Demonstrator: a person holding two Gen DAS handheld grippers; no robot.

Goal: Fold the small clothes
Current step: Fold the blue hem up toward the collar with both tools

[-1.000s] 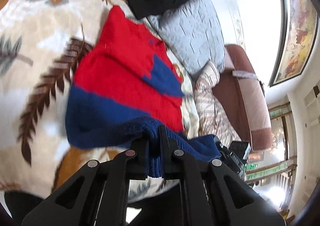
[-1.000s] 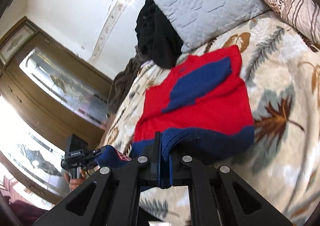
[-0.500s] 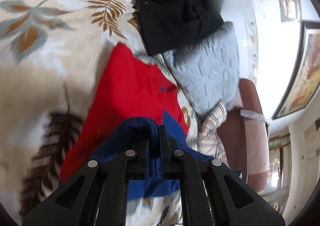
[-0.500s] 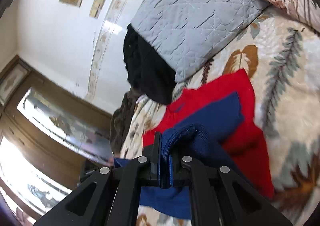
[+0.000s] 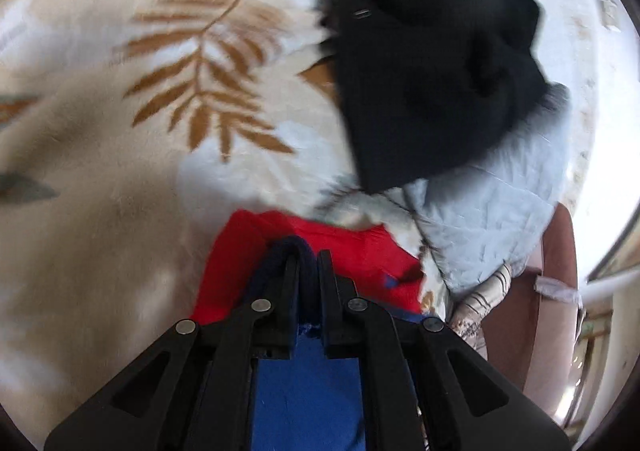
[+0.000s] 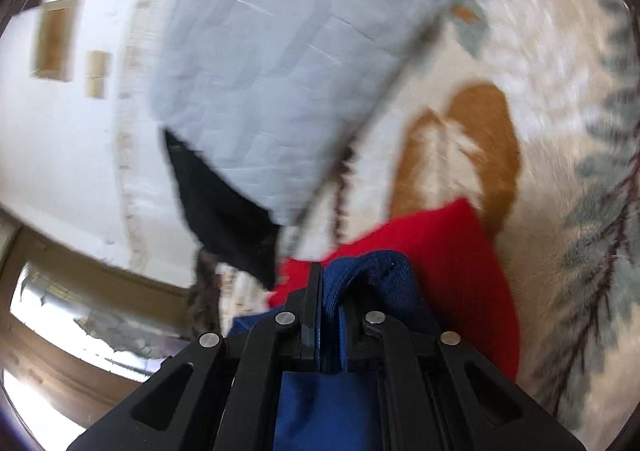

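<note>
A small red and navy knit sweater (image 5: 240,251) lies on a cream bedspread with leaf prints (image 5: 120,171). My left gripper (image 5: 306,263) is shut on its navy hem, which bulges over the fingertips, with blue cloth hanging under the jaws. My right gripper (image 6: 330,283) is shut on the other end of the navy hem (image 6: 384,271), held over the red body (image 6: 460,251) near the sweater's far end. Both views are blurred by motion.
A black garment (image 5: 432,71) lies heaped just beyond the sweater, partly on a light grey quilted pillow (image 5: 492,227); the pillow also shows in the right wrist view (image 6: 300,71). A brown chair (image 5: 536,331) stands at the right. A white wall (image 6: 60,151) is behind.
Both grippers have carried the navy hem forward over the red body toward the collar end. The sweater now shows mostly doubled over, with only a strip of red ahead.
</note>
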